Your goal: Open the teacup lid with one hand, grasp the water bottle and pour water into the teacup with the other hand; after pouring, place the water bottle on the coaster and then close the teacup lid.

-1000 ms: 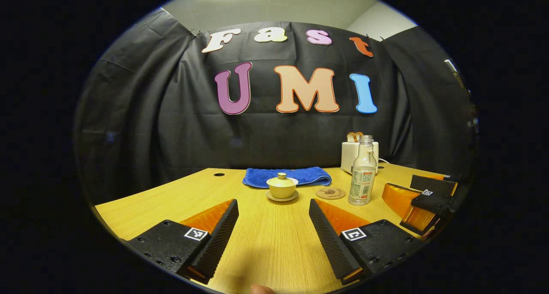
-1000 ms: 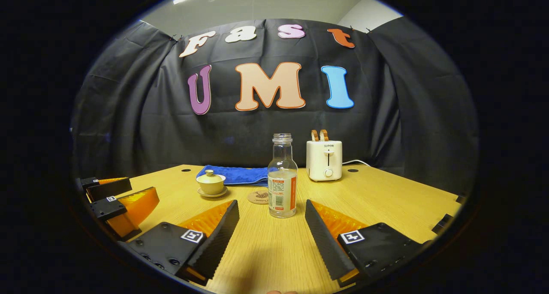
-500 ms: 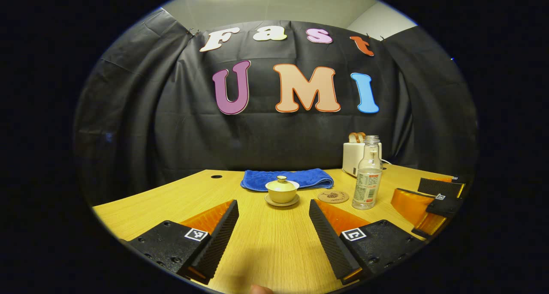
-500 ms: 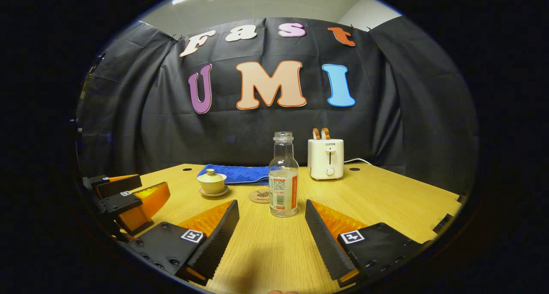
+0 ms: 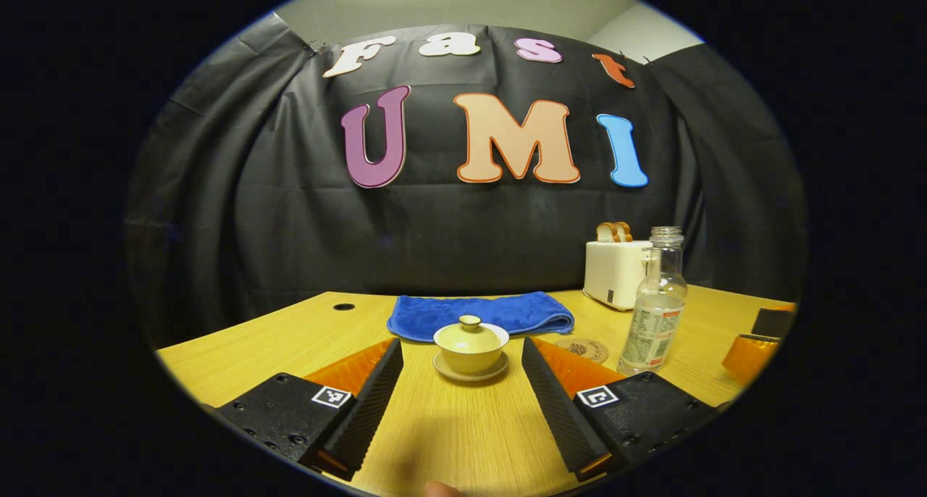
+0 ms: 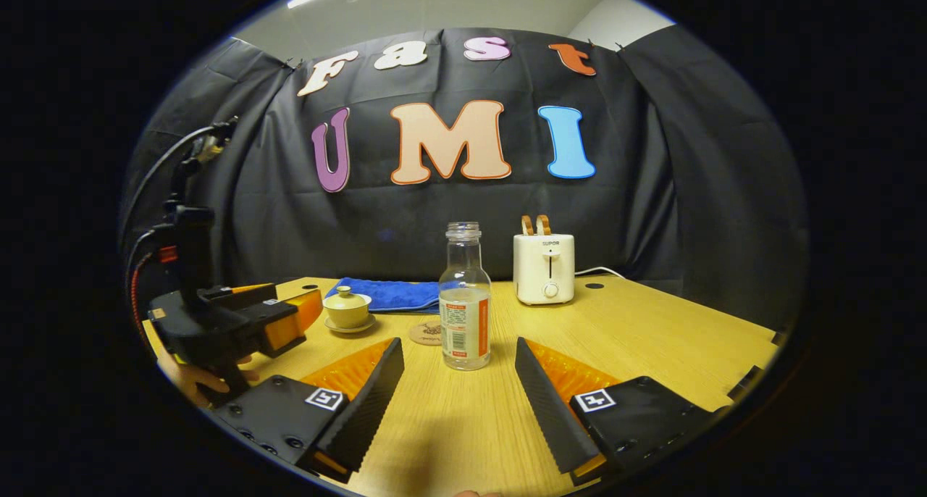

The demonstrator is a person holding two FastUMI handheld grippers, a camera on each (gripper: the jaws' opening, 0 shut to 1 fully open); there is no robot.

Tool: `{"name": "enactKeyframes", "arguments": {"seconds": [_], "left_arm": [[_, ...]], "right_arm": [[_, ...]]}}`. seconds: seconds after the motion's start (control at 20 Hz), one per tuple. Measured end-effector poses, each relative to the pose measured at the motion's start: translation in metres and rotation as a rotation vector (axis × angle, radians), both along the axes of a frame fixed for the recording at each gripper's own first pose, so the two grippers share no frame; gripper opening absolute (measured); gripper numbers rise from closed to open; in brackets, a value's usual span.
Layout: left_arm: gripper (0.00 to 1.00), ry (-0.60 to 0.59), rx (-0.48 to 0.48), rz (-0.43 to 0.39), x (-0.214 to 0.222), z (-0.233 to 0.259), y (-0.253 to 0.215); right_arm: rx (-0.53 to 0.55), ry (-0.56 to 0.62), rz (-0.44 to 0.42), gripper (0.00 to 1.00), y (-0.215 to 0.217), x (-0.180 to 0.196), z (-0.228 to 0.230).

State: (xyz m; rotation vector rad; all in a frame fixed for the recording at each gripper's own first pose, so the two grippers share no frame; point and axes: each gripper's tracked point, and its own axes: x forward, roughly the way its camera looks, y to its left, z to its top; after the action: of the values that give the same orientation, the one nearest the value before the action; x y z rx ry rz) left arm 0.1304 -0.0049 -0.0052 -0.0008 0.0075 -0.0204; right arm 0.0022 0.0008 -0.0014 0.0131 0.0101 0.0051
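Left gripper view: left gripper [image 5: 462,381] low over wooden table [image 5: 275,337], jaws spread wide, nothing between them. Teacup [image 5: 471,346] just ahead of fingertips, lid [image 5: 471,330] on, saucer beneath. Blue towel [image 5: 481,314] behind cup. Right of cup: coaster [image 5: 588,349], bare; then water bottle [image 5: 655,316], upright, uncapped, standing on table beside coaster. Toaster [image 5: 613,272] far right.

Right gripper view: hand [image 6: 190,381] grips left gripper's handle at left edge. Right gripper [image 6: 459,374] released, jaws wide, water bottle centred just beyond fingertips, untouched.
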Motion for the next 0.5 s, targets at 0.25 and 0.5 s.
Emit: {"name": "enactKeyframes", "arguments": {"seconds": [0.25, 0.5], "left_arm": [[0.97, 0.011, 0.024, 0.013, 0.047, -0.002, -0.002], [0.97, 0.049, 0.040, 0.028, 0.083, -0.007, -0.004]], "right_arm": [[0.020, 0.004, -0.003, 0.95, -0.005, 0.000, 0.001], [0.008, -0.011, -0.025, 0.98, -0.018, 0.000, 0.005]]}}
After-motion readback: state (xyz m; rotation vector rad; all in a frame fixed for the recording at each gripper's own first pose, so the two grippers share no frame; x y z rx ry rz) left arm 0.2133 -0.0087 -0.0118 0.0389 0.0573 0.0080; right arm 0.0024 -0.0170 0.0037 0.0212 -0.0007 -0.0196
